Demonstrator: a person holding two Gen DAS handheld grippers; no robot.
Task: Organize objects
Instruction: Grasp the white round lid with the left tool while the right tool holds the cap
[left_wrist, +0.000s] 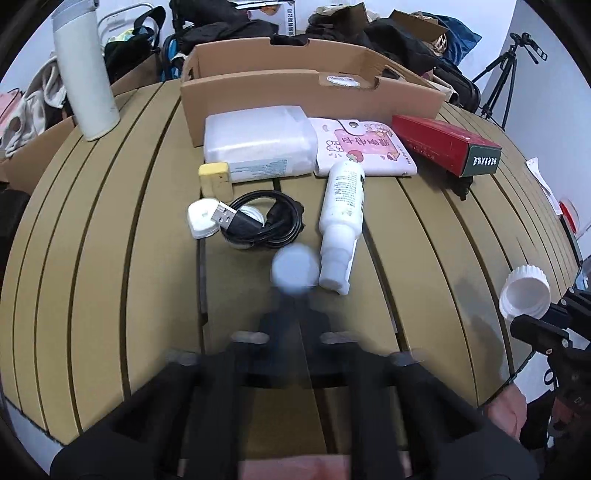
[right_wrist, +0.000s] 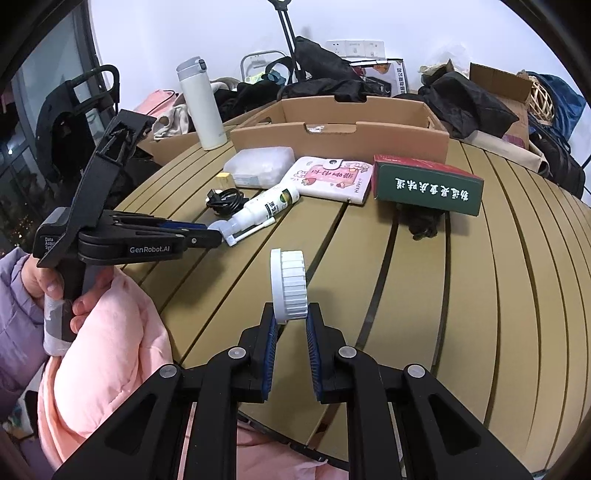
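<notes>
My right gripper (right_wrist: 290, 319) is shut on a white ribbed lid (right_wrist: 290, 284), held on edge above the table; the lid also shows in the left wrist view (left_wrist: 524, 295). My left gripper (left_wrist: 291, 317) is blurred and shut on a small pale round cap (left_wrist: 294, 271), seen from the side in the right wrist view (right_wrist: 216, 226). Just ahead of it lies a white spray bottle (left_wrist: 341, 221), also in the right wrist view (right_wrist: 266, 206). A coiled black USB cable (left_wrist: 258, 221) and a white plug (left_wrist: 202, 218) lie left of the bottle.
An open cardboard box (left_wrist: 314, 92) stands at the back of the slatted table (left_wrist: 110, 277). In front of it lie a clear plastic case (left_wrist: 258, 140), a pink-and-white pouch (left_wrist: 365, 147), a red-green carton (left_wrist: 450, 147) and a yellow block (left_wrist: 216, 181). A white thermos (left_wrist: 83, 74) stands far left.
</notes>
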